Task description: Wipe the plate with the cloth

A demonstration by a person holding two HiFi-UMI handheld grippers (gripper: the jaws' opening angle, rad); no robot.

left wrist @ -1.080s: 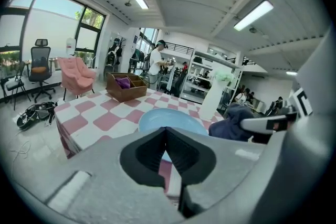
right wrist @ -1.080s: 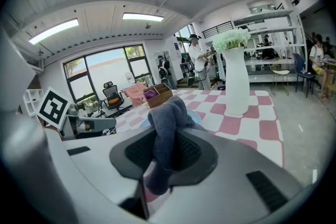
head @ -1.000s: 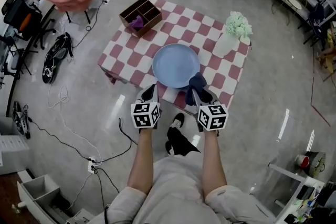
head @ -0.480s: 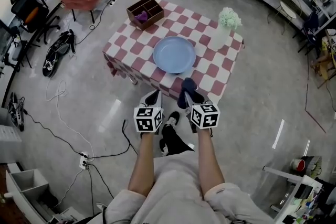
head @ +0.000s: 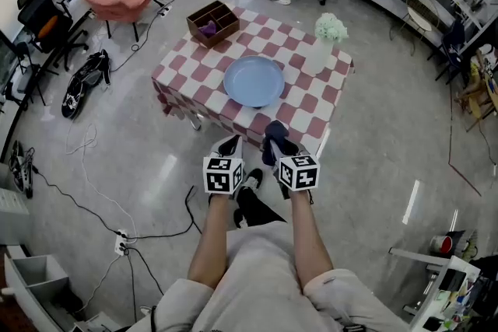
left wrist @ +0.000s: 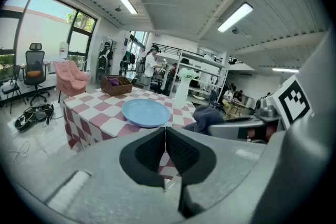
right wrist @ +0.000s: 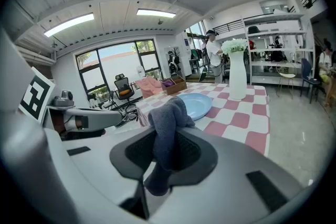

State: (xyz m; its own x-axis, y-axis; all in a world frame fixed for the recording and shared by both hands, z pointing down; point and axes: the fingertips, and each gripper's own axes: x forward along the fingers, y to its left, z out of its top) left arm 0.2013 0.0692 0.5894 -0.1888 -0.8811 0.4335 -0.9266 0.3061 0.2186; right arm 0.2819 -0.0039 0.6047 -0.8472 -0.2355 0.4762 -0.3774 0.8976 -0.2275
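Observation:
A light blue plate (head: pixel 254 81) lies in the middle of the red-and-white checked table (head: pixel 184 71), empty. My right gripper (head: pixel 275 138) is shut on a dark blue-grey cloth (right wrist: pixel 167 123), which bunches above the jaws and hangs below them. It hovers at the table's near edge, short of the plate (right wrist: pixel 194 105). My left gripper (head: pixel 228 145) is shut with nothing in it, held off the table's near edge; the plate (left wrist: pixel 145 113) lies ahead of it.
A brown divided box (head: pixel 212 22) with something purple in it stands at the table's far left corner. A white vase with pale flowers (head: pixel 321 45) stands at the far right. Cables, a bag (head: pixel 82 82), chairs and shelving surround the table. A person stands beyond.
Both grippers have drawn back from the plate toward the table's near edge. The cloth has left the plate's rim, still held in the right gripper.

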